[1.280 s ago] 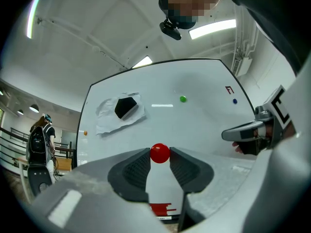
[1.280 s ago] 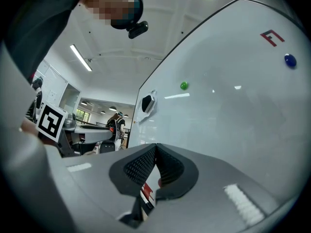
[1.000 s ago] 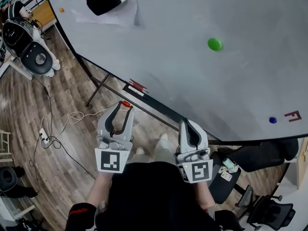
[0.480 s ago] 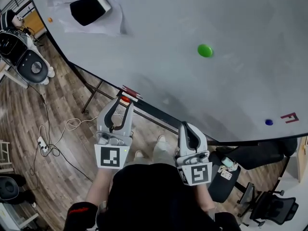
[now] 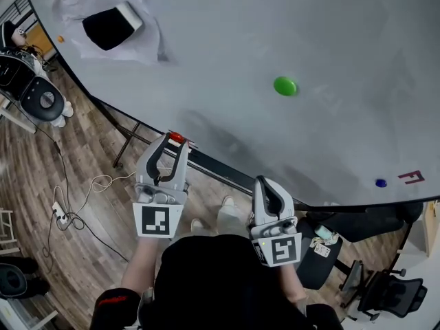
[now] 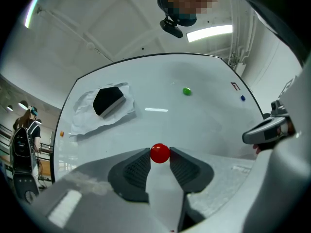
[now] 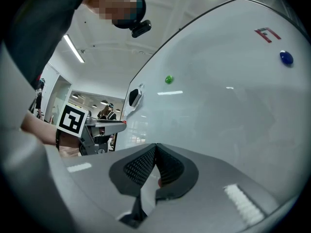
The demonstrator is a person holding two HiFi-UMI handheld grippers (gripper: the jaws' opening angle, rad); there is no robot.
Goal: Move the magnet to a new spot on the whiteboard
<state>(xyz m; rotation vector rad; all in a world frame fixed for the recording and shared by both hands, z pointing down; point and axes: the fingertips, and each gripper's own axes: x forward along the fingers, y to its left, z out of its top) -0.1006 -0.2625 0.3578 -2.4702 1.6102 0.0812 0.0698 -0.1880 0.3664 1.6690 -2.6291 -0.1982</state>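
Note:
My left gripper (image 5: 176, 140) is shut on a small red magnet (image 5: 177, 137), pinched between the jaw tips right at the lower edge of the big whiteboard (image 5: 227, 26). In the left gripper view the red magnet (image 6: 160, 153) sits between the two dark pads, with the whiteboard (image 6: 160, 125) behind it. A green magnet (image 5: 285, 86) and a blue magnet (image 5: 380, 183) are stuck to the board. My right gripper (image 5: 267, 185) is shut and holds nothing, a little below the board's edge; its pads meet in the right gripper view (image 7: 155, 148).
A black eraser (image 5: 110, 26) on a crumpled white sheet sits at the board's upper left, beside a tiny orange magnet (image 5: 60, 39). A red drawn mark (image 5: 414, 178) lies by the blue magnet. Office chairs (image 5: 40, 96) and cables (image 5: 75, 198) are on the wooden floor.
The left gripper has carried the red magnet up to the whiteboard's lower edge. The board has slid down and left in the head view. The right gripper stays shut and low.

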